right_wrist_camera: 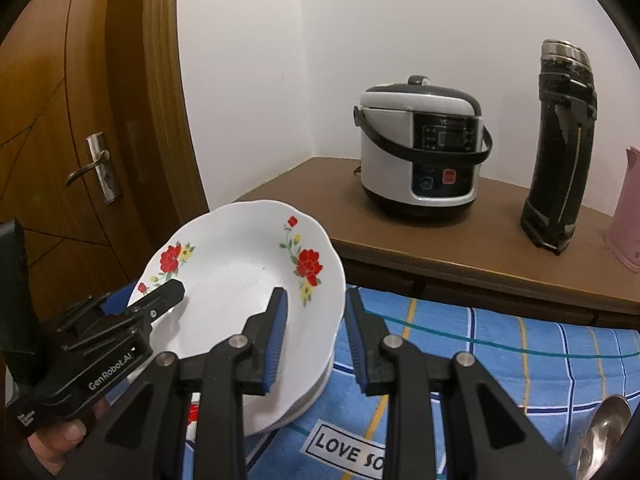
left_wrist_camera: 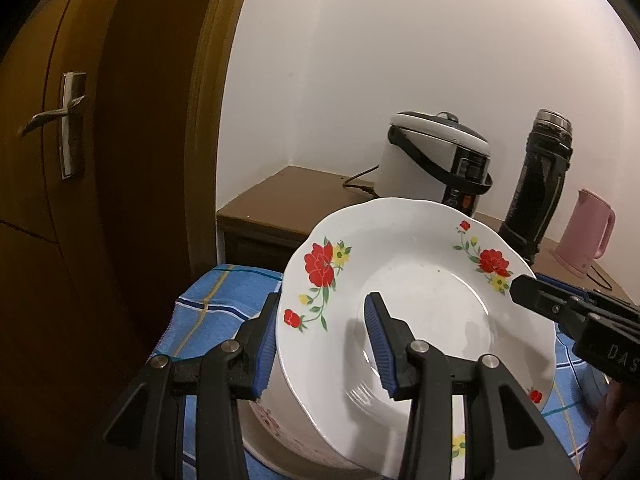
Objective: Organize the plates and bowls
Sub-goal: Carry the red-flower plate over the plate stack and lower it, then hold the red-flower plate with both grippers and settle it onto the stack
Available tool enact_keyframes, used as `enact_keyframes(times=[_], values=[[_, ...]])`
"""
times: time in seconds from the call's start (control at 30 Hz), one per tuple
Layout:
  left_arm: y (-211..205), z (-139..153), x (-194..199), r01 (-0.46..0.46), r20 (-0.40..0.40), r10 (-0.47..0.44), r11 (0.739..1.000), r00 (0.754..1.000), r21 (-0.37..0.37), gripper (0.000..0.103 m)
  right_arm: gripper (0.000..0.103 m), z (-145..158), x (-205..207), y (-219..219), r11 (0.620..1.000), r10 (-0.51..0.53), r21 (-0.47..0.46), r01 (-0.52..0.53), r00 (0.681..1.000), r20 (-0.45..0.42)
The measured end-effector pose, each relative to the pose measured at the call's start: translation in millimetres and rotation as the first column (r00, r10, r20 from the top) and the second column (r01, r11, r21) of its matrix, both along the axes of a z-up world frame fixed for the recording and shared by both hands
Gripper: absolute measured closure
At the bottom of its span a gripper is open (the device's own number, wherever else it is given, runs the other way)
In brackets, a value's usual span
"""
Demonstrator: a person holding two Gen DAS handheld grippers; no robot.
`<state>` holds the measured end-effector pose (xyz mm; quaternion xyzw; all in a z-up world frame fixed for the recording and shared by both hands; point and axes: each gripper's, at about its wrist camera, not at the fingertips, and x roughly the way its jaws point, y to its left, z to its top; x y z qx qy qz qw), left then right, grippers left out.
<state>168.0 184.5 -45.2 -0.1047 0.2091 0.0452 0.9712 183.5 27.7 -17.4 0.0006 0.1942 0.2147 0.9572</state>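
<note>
A white plate with red flowers [left_wrist_camera: 420, 292] [right_wrist_camera: 236, 280] lies tilted on top of a stack of similar dishes [right_wrist_camera: 304, 396] on a blue checked cloth [right_wrist_camera: 500, 344]. My left gripper [left_wrist_camera: 324, 344] is open, its fingers astride the plate's left rim, one under and one over. My right gripper [right_wrist_camera: 316, 340] is open astride the plate's right rim. The left gripper shows in the right wrist view [right_wrist_camera: 152, 296], and the right gripper's finger [left_wrist_camera: 532, 292] shows at the plate's right edge in the left wrist view.
A brown cabinet [right_wrist_camera: 440, 240] behind holds a rice cooker [right_wrist_camera: 420, 148], a black thermos [right_wrist_camera: 560, 148] and a pink kettle [left_wrist_camera: 588, 228]. A wooden door [left_wrist_camera: 80, 160] stands at left. A metal spoon [right_wrist_camera: 604, 432] lies at lower right.
</note>
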Motion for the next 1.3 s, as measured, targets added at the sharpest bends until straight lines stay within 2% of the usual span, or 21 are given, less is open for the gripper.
enact_keyframes(times=[0.33, 1.3], values=[[8.8, -7.0, 10.2, -0.023, -0.01, 0.023, 0.999, 1.0, -0.042, 0.058, 0.073, -20.5, 22.5, 12.7, 1.0, 0.002, -0.02, -0.004, 0.998, -0.059], [7.6, -14.0, 16.5, -0.116, -0.048, 0.117, 0.993, 0.992, 0.026, 0.058, 0.073, -37.2, 39.2, 24.4, 0.998, 0.055, 0.021, -0.054, 0.997, -0.056]])
